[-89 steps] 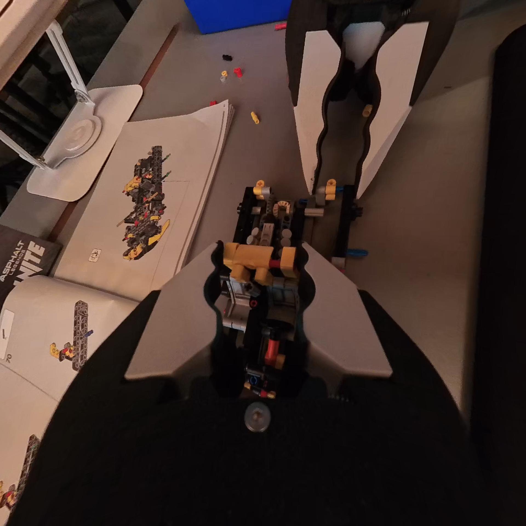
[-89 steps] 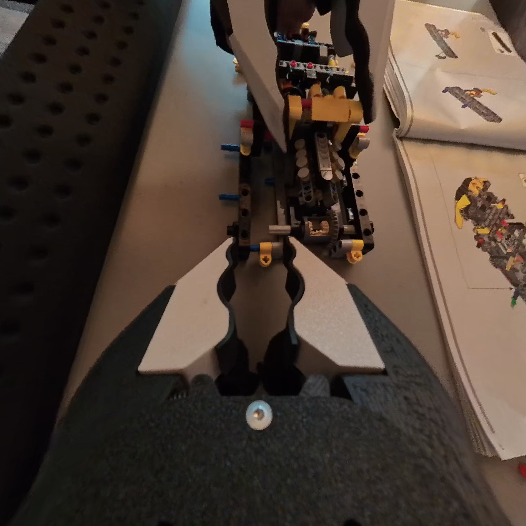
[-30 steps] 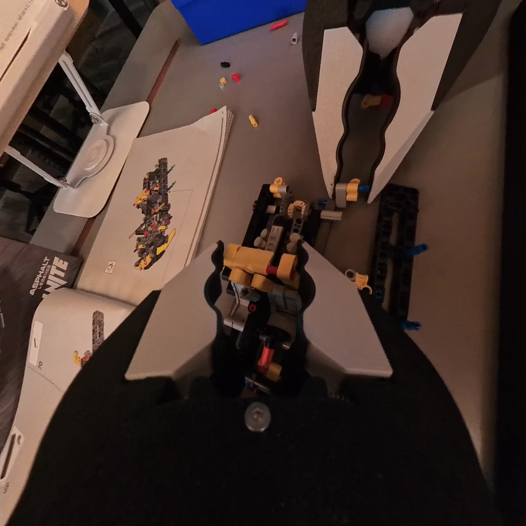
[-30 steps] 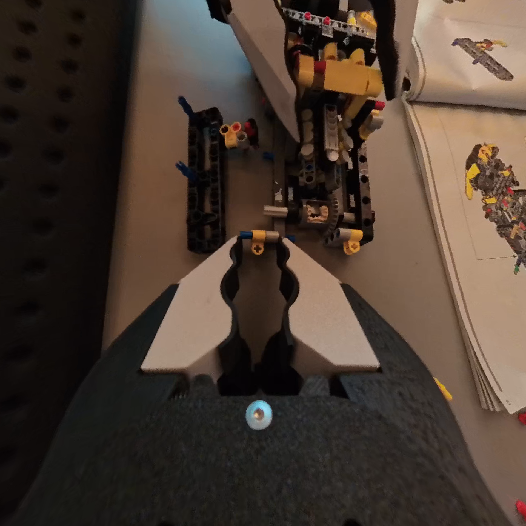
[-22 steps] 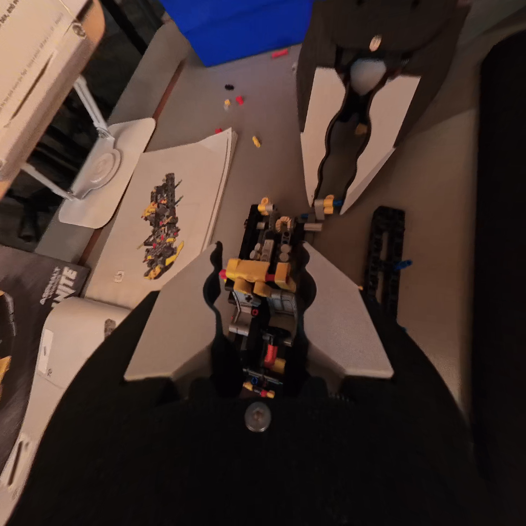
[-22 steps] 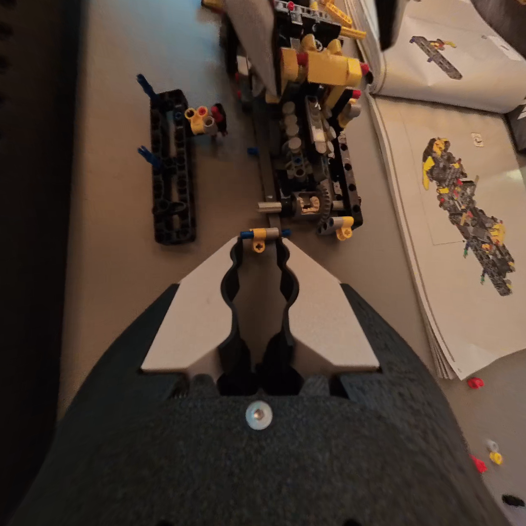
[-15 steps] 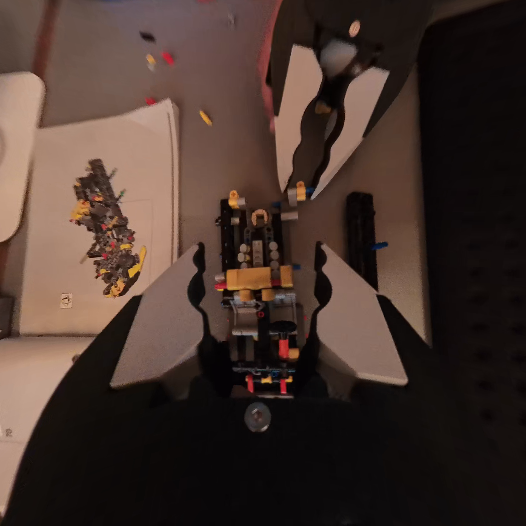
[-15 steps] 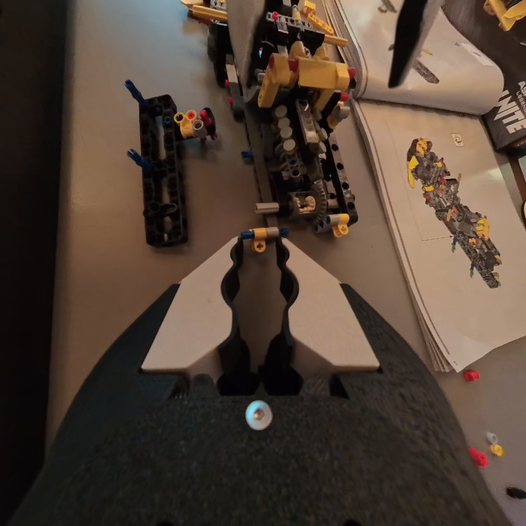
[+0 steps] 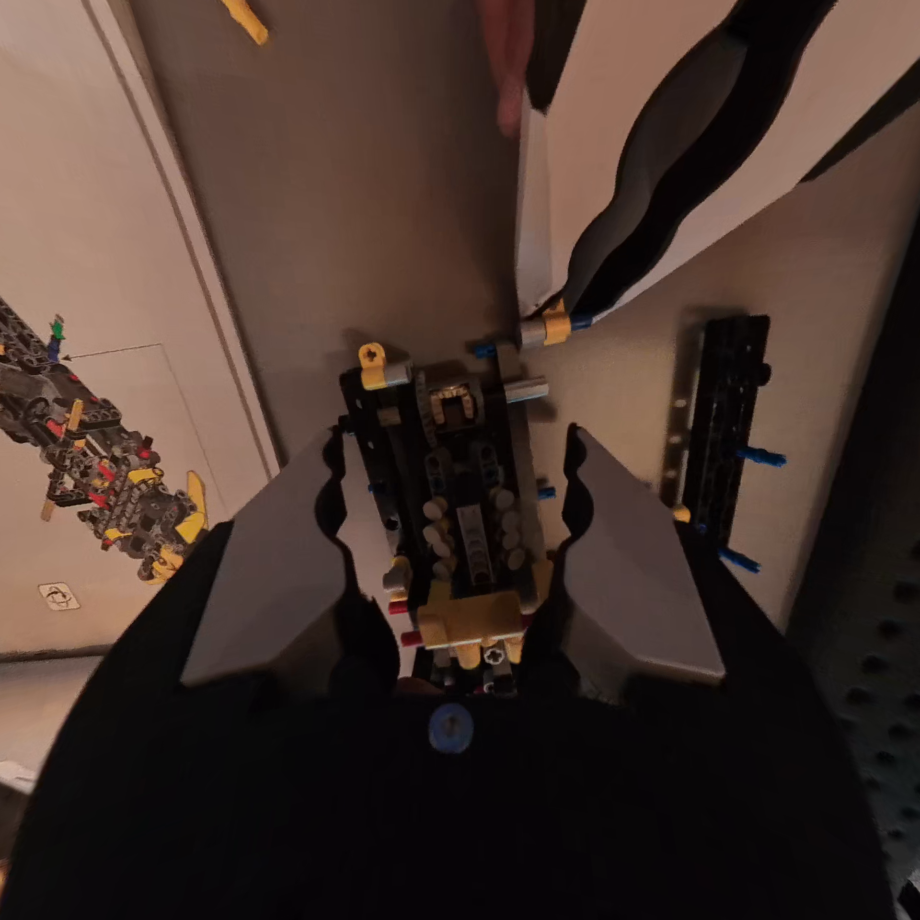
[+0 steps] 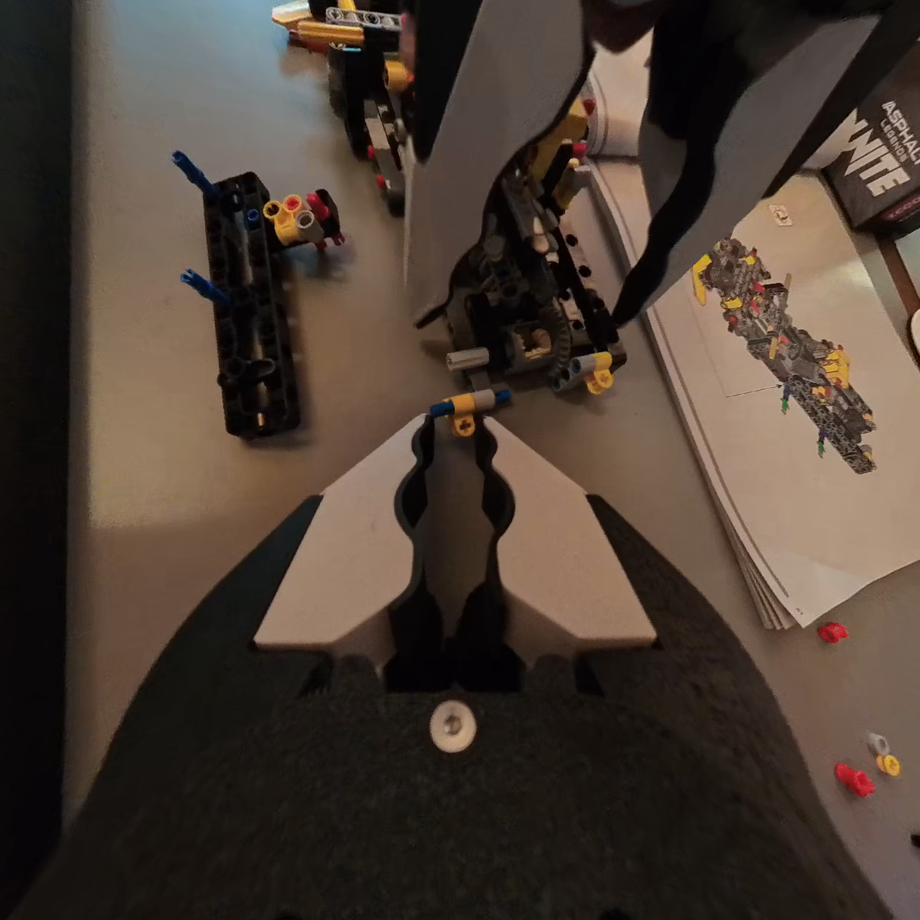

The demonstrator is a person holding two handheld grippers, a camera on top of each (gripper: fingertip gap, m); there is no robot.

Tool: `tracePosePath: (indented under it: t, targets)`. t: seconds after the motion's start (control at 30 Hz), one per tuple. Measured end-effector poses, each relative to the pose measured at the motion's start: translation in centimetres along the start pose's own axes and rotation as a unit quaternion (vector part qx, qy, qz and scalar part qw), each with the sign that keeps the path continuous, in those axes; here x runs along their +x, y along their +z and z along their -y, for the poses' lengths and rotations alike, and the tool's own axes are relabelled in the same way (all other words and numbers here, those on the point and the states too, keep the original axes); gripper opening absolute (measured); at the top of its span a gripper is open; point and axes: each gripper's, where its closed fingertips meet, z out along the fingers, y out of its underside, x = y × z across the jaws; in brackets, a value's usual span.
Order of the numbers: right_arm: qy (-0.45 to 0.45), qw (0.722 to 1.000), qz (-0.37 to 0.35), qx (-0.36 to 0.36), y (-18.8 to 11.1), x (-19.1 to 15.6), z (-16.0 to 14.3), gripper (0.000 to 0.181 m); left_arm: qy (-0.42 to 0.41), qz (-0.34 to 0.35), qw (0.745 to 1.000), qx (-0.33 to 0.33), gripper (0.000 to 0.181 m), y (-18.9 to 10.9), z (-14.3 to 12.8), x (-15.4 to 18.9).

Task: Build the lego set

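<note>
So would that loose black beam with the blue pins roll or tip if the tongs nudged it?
The black beam lies flat and long, so it would probably slide rather than roll. Its blue pins jut sideways and could snag. It likely stays rigid.

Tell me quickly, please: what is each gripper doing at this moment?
Left gripper: open, jaws spread on both sides of the lego chassis, not clamping it.
Right gripper: shut on a small yellow-and-grey connector piece.
</note>
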Motion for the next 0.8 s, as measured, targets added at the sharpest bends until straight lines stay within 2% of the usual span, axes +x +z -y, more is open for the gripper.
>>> tracePosePath:
  t: [0.3,0.43,0.67,0.8]
  targets:
    - [0.045,0.999,0.019,0.005,0.2,-0.1,0.6,0.021,-0.009,0.036,0.999,-0.015,0.078,0.6,0.2,-0.7]
    - [0.023,1.0,0.01,0.002,0.2,-0.2,0.4,0.024,-0.012,0.059,0.998,-0.006,0.077,0.6,0.2,-0.8]
    - [0.01,1.0,0.003,0.013,0.6,0.0,0.9,0.023,-0.026,0.061,0.998,0.006,0.075,0.6,0.2,-0.9]
    - [-0.048,0.998,-0.027,-0.01,0.8,0.0,1.1,0.021,-0.03,0.06,0.998,0.015,0.075,0.6,0.3,-0.9]
